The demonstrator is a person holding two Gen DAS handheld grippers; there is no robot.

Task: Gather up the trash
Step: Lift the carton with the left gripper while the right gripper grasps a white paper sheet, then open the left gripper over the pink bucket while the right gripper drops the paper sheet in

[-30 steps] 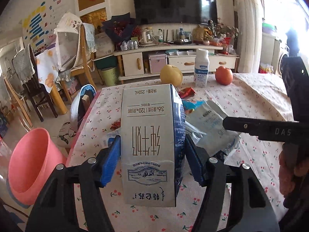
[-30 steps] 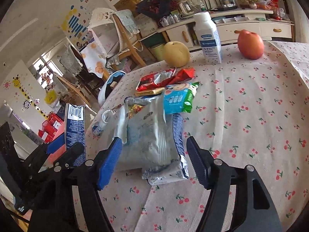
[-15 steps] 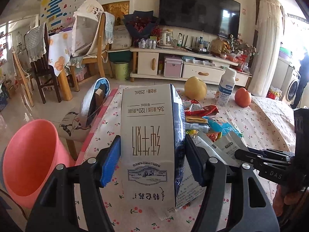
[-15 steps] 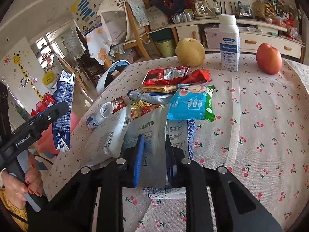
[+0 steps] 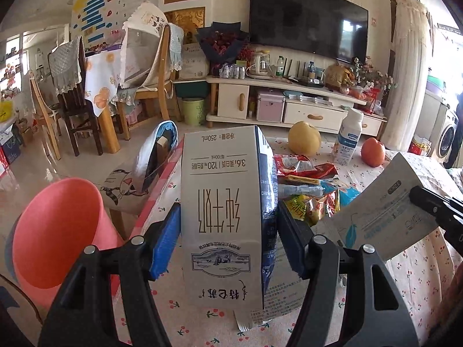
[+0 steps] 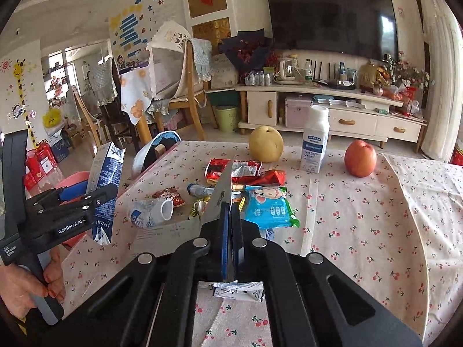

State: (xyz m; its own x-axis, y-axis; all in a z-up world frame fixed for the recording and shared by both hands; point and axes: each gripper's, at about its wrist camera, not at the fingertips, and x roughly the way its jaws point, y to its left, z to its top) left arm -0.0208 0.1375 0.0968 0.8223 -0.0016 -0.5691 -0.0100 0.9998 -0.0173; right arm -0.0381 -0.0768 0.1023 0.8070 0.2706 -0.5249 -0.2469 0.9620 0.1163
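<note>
My left gripper (image 5: 227, 240) is shut on a white and blue milk carton (image 5: 222, 217), held upside down beside the table's left edge; the right wrist view shows that carton (image 6: 105, 179) at the left. A pink bucket (image 5: 55, 231) stands on the floor just left of it. My right gripper (image 6: 230, 231) is shut on a flat white foil bag (image 6: 220, 196), seen edge-on and lifted off the table. From the left wrist view the bag (image 5: 385, 211) hangs at the right. Wrappers, a blue wipes pack (image 6: 269, 205) and a crushed bottle (image 6: 150, 211) lie on the tablecloth (image 6: 361, 231).
A pear (image 6: 265, 144), a white drink bottle (image 6: 315, 141) and an apple (image 6: 360, 158) stand at the table's far side. A chair with a cat cushion (image 5: 124, 185) sits by the left edge. A white sheet (image 6: 167, 234) lies flat near the front.
My right gripper closed on the foil bag and raised it off the table. The left gripper carried the carton left, and more of the pink bucket shows.
</note>
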